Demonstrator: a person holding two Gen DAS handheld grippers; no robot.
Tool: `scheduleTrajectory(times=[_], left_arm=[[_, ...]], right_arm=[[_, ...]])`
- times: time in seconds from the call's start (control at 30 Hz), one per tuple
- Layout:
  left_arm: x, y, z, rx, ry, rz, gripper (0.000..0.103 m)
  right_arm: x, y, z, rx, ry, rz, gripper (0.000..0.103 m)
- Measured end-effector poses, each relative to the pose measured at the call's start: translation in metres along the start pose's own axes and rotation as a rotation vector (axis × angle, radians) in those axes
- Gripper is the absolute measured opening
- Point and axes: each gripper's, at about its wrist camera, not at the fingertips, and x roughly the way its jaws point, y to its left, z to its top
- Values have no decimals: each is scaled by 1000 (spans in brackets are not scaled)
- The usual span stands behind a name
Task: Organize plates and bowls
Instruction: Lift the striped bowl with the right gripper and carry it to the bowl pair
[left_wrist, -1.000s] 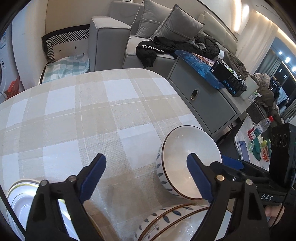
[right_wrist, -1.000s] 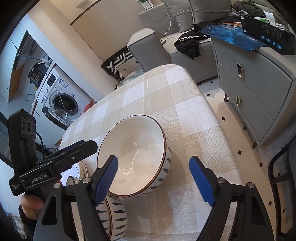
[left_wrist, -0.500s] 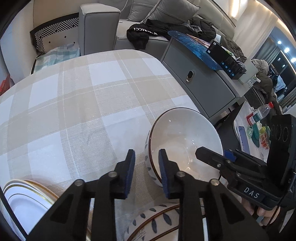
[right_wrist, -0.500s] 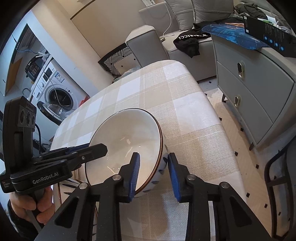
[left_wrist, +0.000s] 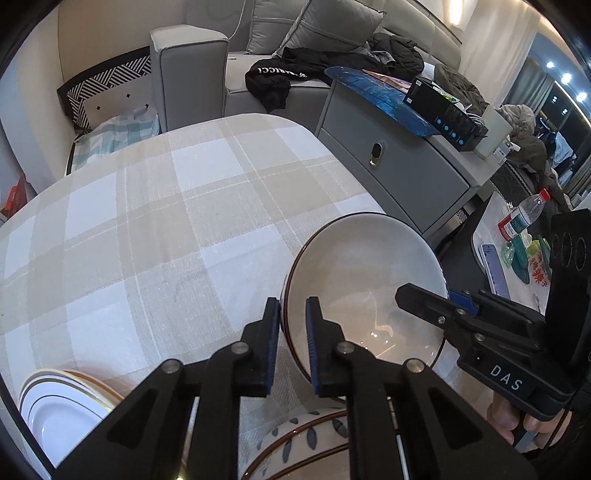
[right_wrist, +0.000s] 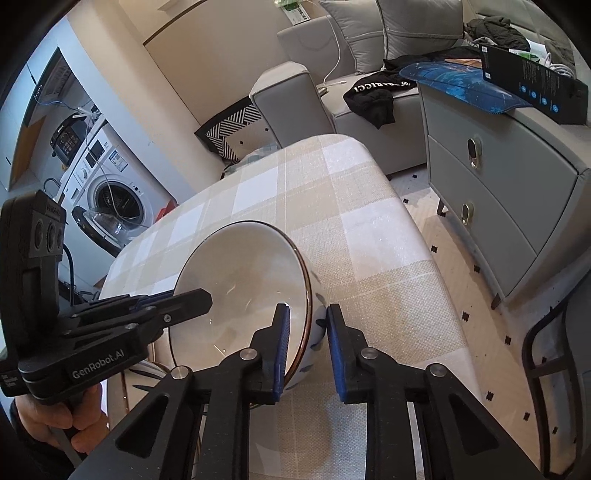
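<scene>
A white bowl (left_wrist: 365, 280) with a brown rim and blue leaf marks is held tilted above the checked tablecloth (left_wrist: 155, 229). My left gripper (left_wrist: 291, 332) is shut on its left rim. My right gripper (right_wrist: 306, 339) is shut on its right rim; the bowl also shows in the right wrist view (right_wrist: 243, 280). A second bowl of the same pattern (left_wrist: 306, 443) sits below, near the table's front edge. A stack of white gold-rimmed plates (left_wrist: 62, 410) lies at the front left.
The table's right edge drops to a floor with a grey drawer cabinet (right_wrist: 509, 192) close by. A grey sofa (left_wrist: 207, 74) stands beyond the far end. A washing machine (right_wrist: 110, 192) is at the left. A chair frame (right_wrist: 546, 350) stands at the right.
Both grippers went from wide open to shut on opposite rims of the bowl. The bowl has since come up off the cloth and tilted.
</scene>
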Motion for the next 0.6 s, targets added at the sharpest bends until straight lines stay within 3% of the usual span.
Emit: scheduleTrajectory(times=[0.6], left_arm=[[-15, -3, 2, 2, -61, 7, 11]], right_arm=[[-15, 3, 3, 9, -41, 9, 15]])
